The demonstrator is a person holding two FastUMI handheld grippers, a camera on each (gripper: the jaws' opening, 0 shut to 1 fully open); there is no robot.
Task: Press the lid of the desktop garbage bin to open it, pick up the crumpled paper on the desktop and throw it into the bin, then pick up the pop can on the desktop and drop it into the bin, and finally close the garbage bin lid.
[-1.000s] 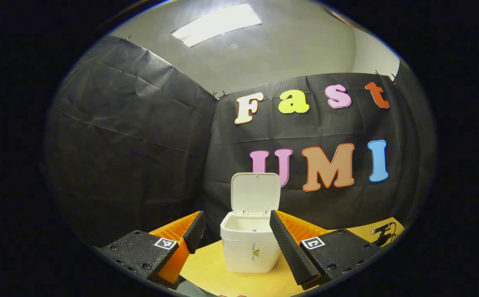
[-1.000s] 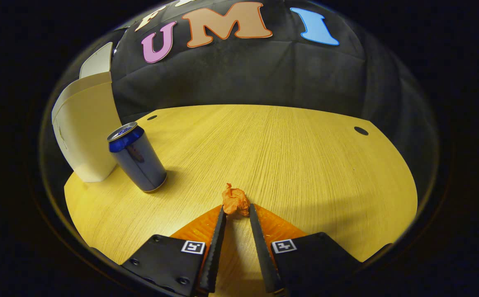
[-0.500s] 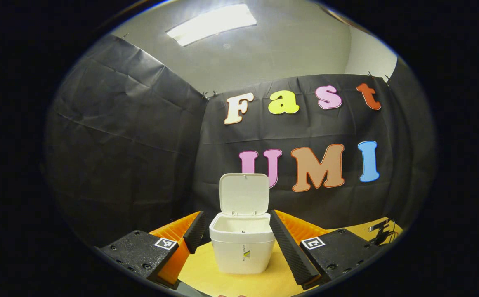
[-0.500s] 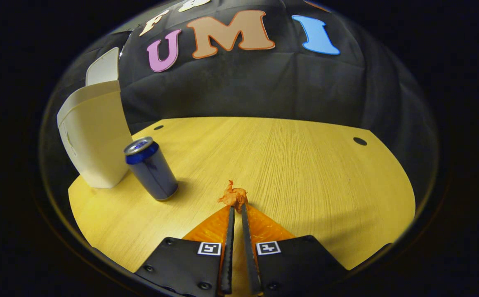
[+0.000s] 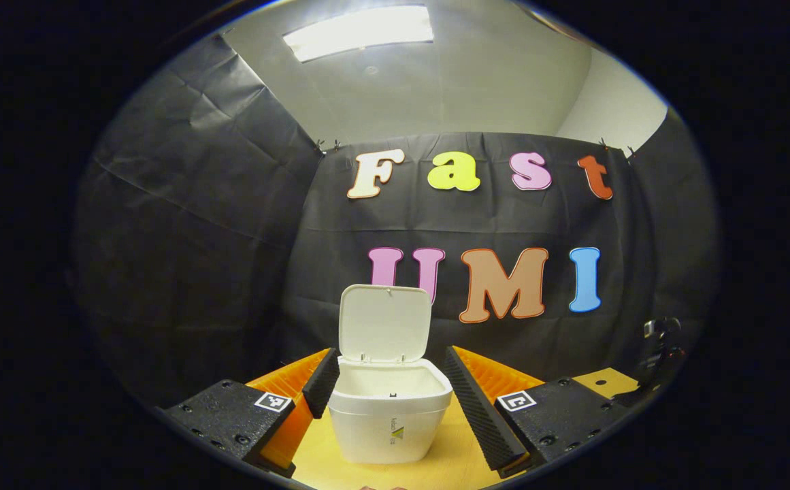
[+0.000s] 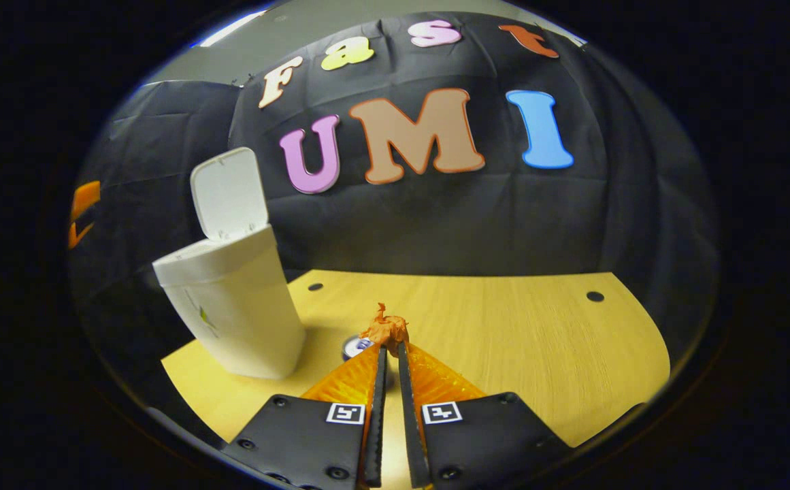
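Already the bin (image 6: 231, 306) stands with its lid (image 6: 228, 194) tipped up and back, so the opening step looks done. Right of the bin, the right gripper (image 6: 389, 347) has its fingers clamped on the crumpled paper (image 6: 386, 328), which sticks out past the fingertips, apparently clear of the wooden table (image 6: 537, 340). The can (image 6: 356, 347) stands just right of the bin, mostly hidden behind the gripper's fingers. The left gripper (image 5: 386, 373) faces the front of the bin with its fingers spread wide, holding nothing. Judging by this, dropping the paper in, binning the can and closing the lid remain.
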